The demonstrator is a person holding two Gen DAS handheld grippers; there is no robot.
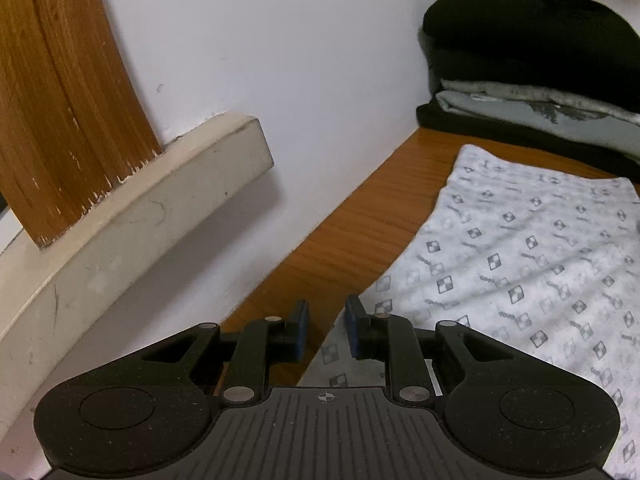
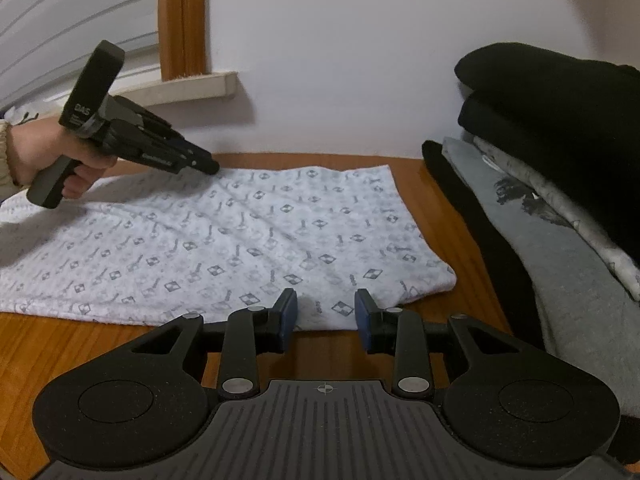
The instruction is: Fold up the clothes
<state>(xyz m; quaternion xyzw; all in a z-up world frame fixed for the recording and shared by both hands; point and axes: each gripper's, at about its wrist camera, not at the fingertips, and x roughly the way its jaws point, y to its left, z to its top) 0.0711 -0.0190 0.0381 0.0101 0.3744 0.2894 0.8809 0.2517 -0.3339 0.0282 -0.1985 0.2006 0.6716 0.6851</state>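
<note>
Both tools gaping, empty: right tool (image 2: 325, 316), left tool (image 1: 327, 330) ("DAS" on body) over patterned cloth (image 2: 224, 240).

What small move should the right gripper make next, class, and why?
Probably ease the right gripper forward and close on the near edge of the patterned cloth. It lies flat on the table, the open jaws hold nothing, and the edge sits just ahead of them.

A wood-grain desk (image 2: 436, 208) stands against a white wall. A white patterned garment (image 2: 240, 240) lies spread flat on it. To the right, a stack of folded clothes (image 2: 560, 208) rests directly on the desk, black and grey layers, just beside the garment.
</note>
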